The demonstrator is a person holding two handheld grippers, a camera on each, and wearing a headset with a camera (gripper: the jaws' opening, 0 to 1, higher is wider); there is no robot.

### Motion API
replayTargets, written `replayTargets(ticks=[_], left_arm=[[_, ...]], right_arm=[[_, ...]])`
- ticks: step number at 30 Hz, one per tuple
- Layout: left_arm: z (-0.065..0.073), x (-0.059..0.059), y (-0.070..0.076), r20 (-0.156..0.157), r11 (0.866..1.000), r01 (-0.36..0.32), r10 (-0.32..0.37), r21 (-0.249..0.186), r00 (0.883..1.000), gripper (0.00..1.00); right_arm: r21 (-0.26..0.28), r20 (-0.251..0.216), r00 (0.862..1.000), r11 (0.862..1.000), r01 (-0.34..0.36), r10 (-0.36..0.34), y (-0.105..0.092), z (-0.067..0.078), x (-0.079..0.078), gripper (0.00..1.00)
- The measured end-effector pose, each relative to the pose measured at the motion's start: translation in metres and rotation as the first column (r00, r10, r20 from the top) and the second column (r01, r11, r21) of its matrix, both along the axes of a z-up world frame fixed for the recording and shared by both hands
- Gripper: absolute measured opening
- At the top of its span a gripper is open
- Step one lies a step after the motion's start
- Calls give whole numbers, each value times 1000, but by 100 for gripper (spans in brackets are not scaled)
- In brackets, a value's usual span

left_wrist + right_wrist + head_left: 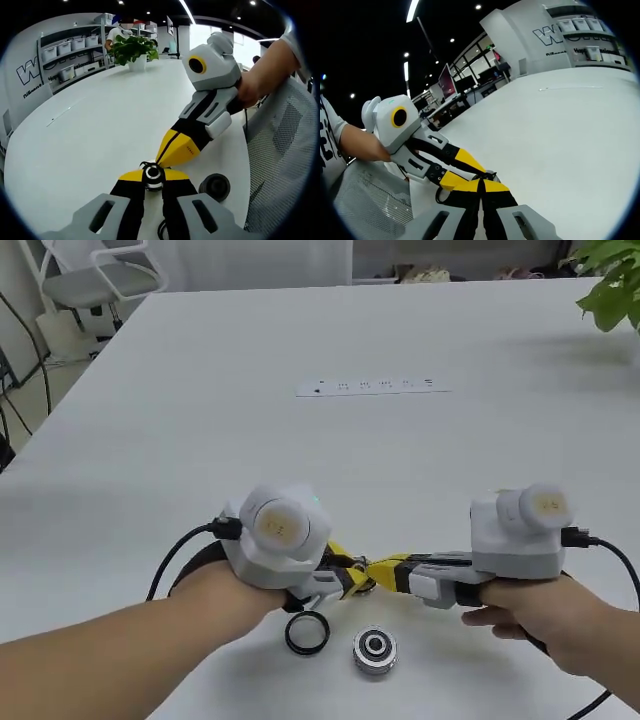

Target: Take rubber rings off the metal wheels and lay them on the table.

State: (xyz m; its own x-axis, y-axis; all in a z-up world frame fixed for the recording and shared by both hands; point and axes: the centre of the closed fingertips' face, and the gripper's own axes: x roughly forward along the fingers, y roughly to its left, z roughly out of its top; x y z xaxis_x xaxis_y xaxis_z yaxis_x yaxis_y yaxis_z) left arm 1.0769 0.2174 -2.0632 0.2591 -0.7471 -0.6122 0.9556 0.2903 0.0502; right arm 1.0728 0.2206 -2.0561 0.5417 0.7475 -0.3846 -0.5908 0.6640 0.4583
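- Holding a small wheel [152,175] tight in the left gripper [152,179], low over the near table [300,460] edge.
- Pressing the right gripper [481,181] shut against it; can't tell if any rubber is caught.
- Might slip and send the wheel rolling off, past the loose ring [307,632] lying near.

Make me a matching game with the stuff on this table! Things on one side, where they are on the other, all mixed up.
Things:
1. black rubber ring
2. loose metal wheel
3. small wheel
4. green plant

Places:
A. between the left gripper's jaws
B. at the far right side of the table
C. lying flat on the table, just left of the loose metal wheel
D. on the table, just right of the black rubber ring

Pairs: 1-C, 2-D, 3-A, 4-B
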Motion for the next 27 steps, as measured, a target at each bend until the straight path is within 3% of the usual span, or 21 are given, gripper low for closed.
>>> replayTargets(ticks=[2, 4, 12, 27], left_arm=[[0, 0, 0, 2, 1000, 0, 0, 0, 1000, 7], [0, 0, 0, 3, 1000, 0, 0, -1, 1000, 7], [0, 0, 0, -5, 1000, -8, 8, -8, 1000, 7], [1, -1, 1, -5, 1000, -2, 2, -8, 1000, 8]], right_arm=[[-8, 10, 1000, 1000, -8, 8, 1, 2, 0, 0], [31, 7, 1000, 999, -12, 12, 4, 6, -2, 0], [-18, 12, 1000, 1000, 0, 0, -1, 0, 0, 0], [-34, 2, 1000, 999, 22, -22, -8, -3, -1, 0]])
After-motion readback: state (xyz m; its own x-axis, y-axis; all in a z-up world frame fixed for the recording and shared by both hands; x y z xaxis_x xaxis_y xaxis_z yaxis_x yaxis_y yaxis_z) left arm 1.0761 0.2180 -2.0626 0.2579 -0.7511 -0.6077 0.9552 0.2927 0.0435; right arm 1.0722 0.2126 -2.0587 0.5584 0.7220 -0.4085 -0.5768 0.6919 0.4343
